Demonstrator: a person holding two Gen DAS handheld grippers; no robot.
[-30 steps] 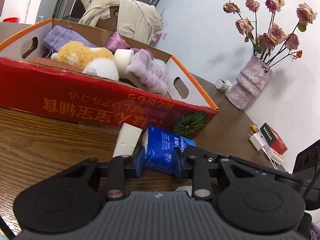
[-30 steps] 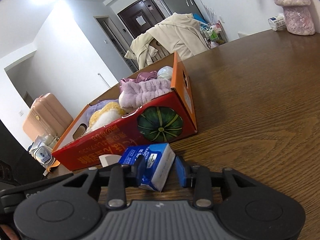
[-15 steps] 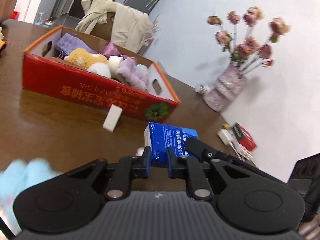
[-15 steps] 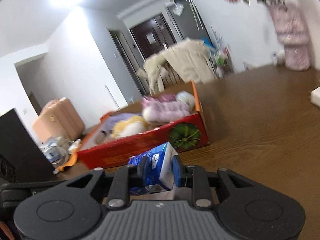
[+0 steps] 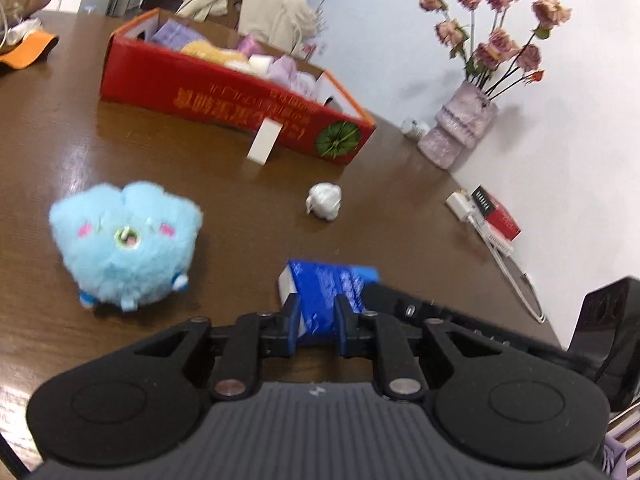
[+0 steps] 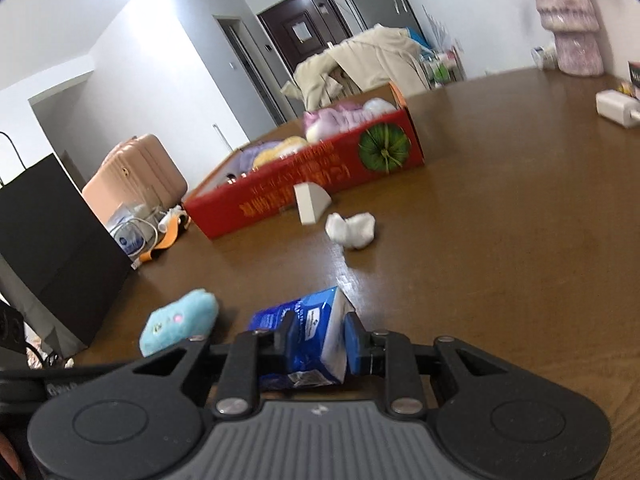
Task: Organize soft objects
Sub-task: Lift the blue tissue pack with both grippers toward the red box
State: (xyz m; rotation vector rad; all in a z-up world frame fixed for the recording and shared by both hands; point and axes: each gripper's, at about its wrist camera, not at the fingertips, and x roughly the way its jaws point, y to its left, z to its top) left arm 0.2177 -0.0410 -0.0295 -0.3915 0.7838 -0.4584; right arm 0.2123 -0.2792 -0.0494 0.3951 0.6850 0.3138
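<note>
Both claws grip the same blue plastic-wrapped tissue pack (image 5: 328, 284): your left claw (image 5: 316, 320) pinches one end, your right claw (image 6: 318, 340) the other, whose jaws have just been closing. The pack hangs just above the brown wooden worktop (image 5: 224, 208), well apart from the red cardboard box (image 5: 224, 96) of soft items. Keep both claws level and moving together, so the pack neither twists nor tears. Judge clearance over the box's near wall before lowering.

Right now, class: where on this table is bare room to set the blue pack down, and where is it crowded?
Bare wood lies between the blue plush and the white wad, and right of the red box toward the charger. The strip before the box is crowded by the white block and the wad.
</note>
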